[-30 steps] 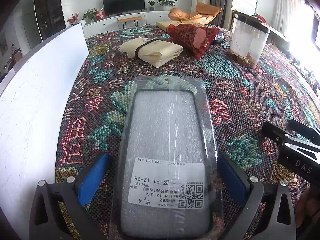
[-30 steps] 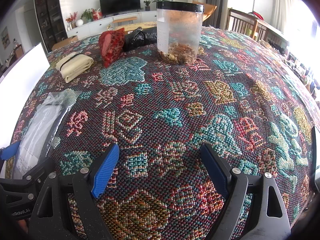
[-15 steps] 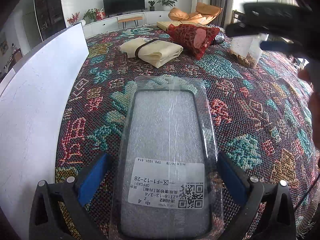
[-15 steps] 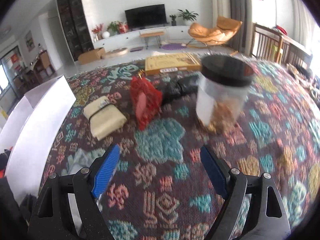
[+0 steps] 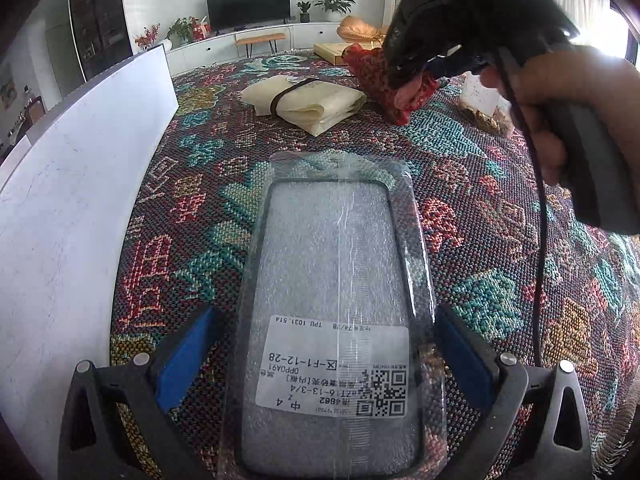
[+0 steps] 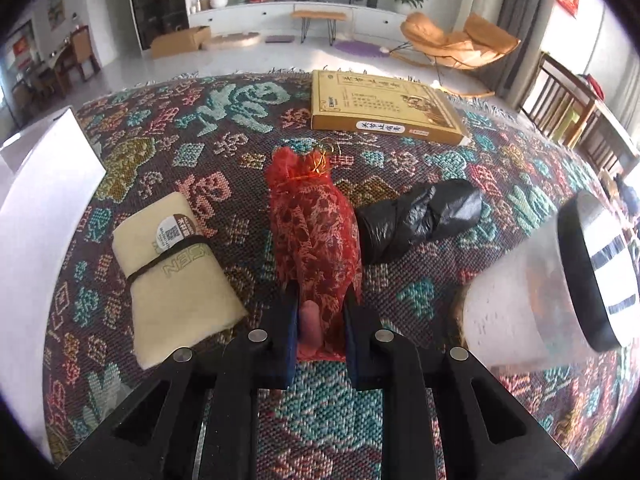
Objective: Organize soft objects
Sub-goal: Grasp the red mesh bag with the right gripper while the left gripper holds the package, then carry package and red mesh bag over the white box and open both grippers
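My left gripper [image 5: 324, 344] is open around the near end of a phone case in a clear plastic bag [image 5: 340, 280] that lies flat on the patterned cloth; whether the pads touch it I cannot tell. My right gripper [image 6: 320, 320] is shut on the near end of a red mesh pouch [image 6: 316, 224] with a pink thing inside. The pouch also shows in the left wrist view [image 5: 384, 76], under the right gripper [image 5: 424, 68]. A folded cream cloth with a dark band [image 6: 176, 272] lies left of the pouch. A black plastic bag [image 6: 420, 216] lies right of it.
A white box wall [image 5: 80, 184] runs along the left edge of the table. A clear jar with a black lid [image 6: 532, 292] stands close on the right. A yellow flat box [image 6: 384, 108] lies at the far edge. The woven cloth [image 5: 500, 280] covers the table.
My right gripper moved forward across the table to the red pouch and shut on its near end. My left gripper and the bagged phone case have not moved.
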### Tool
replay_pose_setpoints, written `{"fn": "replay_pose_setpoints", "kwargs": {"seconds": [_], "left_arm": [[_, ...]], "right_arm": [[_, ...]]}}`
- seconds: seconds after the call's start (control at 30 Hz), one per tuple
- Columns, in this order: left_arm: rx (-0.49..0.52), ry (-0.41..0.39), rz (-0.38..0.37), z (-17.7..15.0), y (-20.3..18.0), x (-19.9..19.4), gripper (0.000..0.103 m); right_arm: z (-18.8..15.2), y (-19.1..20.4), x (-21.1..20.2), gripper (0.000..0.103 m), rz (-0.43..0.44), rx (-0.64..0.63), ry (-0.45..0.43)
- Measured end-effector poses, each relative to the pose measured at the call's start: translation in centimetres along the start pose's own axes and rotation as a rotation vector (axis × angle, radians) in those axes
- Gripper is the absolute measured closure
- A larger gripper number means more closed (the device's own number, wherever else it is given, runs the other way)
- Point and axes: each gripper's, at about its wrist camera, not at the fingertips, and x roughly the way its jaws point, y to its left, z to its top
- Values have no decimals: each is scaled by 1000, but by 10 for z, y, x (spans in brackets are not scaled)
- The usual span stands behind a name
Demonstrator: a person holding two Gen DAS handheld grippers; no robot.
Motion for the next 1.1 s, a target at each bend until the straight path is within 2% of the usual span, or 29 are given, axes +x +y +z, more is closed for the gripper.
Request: {"fn": "replay_pose_setpoints", "kwargs": {"seconds": [0.13,0.27,0.47,0.6,0.7,0.73,0.8,0.87,0.93,1.0,1.1], "left_arm": [[0,0,0,0,0,0,0],[0,0,1,0,0,0,0],[0,0,2,0,0,0,0],[0,0,3,0,0,0,0],[0,0,2,0,0,0,0],[0,0,2,0,0,0,0],[0,1,2,0,0,0,0],[1,5,-1,1,0,0,0],[18,30,-11,2,1,0,0],[32,73,-35,6,2,-2,0],[1,65,-78,11,5,-18,0]], "right_arm": [[-40,-8,-48,83,69,77,-63],[-94,-27,-100,83,120,168,-125],[-161,-98,-150,83,190,390,-212],[-155,-166,-146,83,159,504,-297],[-133,-211,-118,80,176,530,-331],[-127,-224,-103,77,193,537,-304],[-121,-246,-71,57,179,581,-179],[-123,-259,-58,56,142,614,-88],[-124,-265,-67,47,130,618,-88],[-119,-264,-84,32,118,583,-121],[-99,-251,-91,31,49,459,-87]]}}
